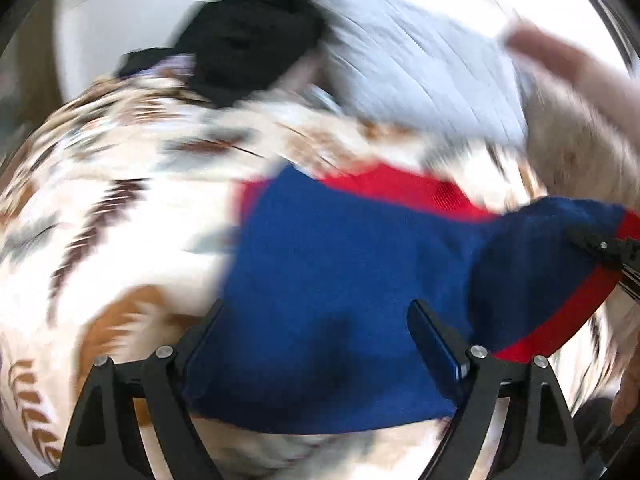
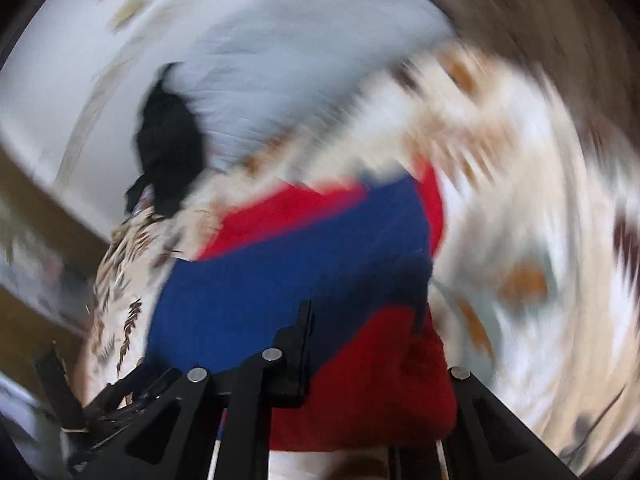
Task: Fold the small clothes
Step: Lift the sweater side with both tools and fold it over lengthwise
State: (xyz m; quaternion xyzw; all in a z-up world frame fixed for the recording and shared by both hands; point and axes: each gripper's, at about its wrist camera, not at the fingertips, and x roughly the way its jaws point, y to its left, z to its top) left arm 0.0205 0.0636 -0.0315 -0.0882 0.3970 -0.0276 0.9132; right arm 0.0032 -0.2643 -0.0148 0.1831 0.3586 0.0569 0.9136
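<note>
A small blue and red garment (image 1: 340, 280) lies on a patterned bedspread (image 1: 120, 220). My left gripper (image 1: 316, 312) is open just above its blue part, one finger on each side. My right gripper (image 1: 600, 248) holds the garment's right corner, folded up and over toward the middle. In the right wrist view the garment (image 2: 288, 272) fills the centre, and my right gripper (image 2: 360, 340) is shut on its red and blue edge. Only the left finger (image 2: 300, 344) shows there; cloth covers the other. Both views are blurred.
A black garment (image 1: 248, 40) and a pale grey-blue cloth (image 1: 420, 80) lie beyond on the bedspread. They show in the right wrist view too, the black garment (image 2: 168, 152) left of the pale cloth (image 2: 280, 60). A bare arm (image 1: 568, 60) crosses the upper right.
</note>
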